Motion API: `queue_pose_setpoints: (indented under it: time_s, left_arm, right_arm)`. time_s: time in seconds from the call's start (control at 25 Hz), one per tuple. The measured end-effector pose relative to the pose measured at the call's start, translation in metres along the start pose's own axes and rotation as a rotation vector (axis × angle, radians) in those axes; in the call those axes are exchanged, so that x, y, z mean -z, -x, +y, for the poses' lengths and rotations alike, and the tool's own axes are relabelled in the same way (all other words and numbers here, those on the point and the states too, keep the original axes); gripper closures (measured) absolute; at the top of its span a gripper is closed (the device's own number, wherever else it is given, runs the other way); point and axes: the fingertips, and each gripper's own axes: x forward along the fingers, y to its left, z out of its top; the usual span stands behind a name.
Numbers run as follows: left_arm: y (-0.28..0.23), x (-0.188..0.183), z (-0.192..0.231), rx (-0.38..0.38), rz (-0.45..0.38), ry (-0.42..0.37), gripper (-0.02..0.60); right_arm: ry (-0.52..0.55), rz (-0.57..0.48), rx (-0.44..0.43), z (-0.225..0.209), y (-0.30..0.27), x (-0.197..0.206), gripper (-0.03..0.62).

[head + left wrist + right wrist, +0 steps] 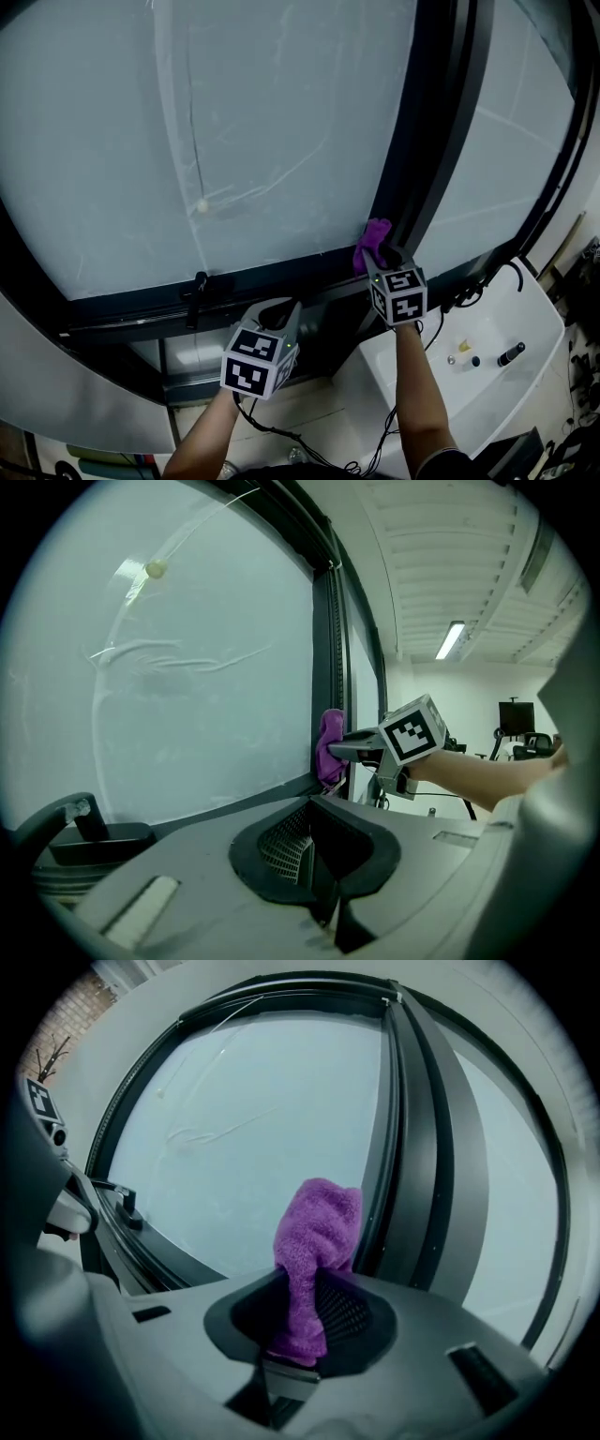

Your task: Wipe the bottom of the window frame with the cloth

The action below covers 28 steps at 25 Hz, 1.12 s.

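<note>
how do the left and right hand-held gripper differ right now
The right hand-held gripper is shut on a purple cloth; the left hand-held gripper has its jaws together on nothing. The right one holds the cloth at the bottom of the window frame, beside the upright bar; the left one sits lower and further left. Both point towards the window.

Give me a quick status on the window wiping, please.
Right gripper shut on purple cloth, cloth at bottom frame by mullion. Left gripper shut, empty. Window handle on frame to left, may snag.
</note>
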Motion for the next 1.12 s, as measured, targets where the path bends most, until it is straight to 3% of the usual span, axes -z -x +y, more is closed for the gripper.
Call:
queue_pose_setpoints:
  time_s: [0.4,0.84,1.12]
  left_arm:
    - [-0.005,0.01,0.007,-0.011,0.025,0.016,0.571]
    - [0.01,0.014,0.023,-0.036,0.021,0.03,0.571]
    - [0.015,0.011,0.026,-0.026,0.019,0.023,0.571]
  right_arm:
    - [0.007,0.088,0.124,-0.002,-0.035,0.028,0.493]
    - [-0.091,0.182,0.269,0.002,-0.055,0.038,0.494]
    - [-0.146,0.207,0.271,0.0,-0.062,0.043,0.493]
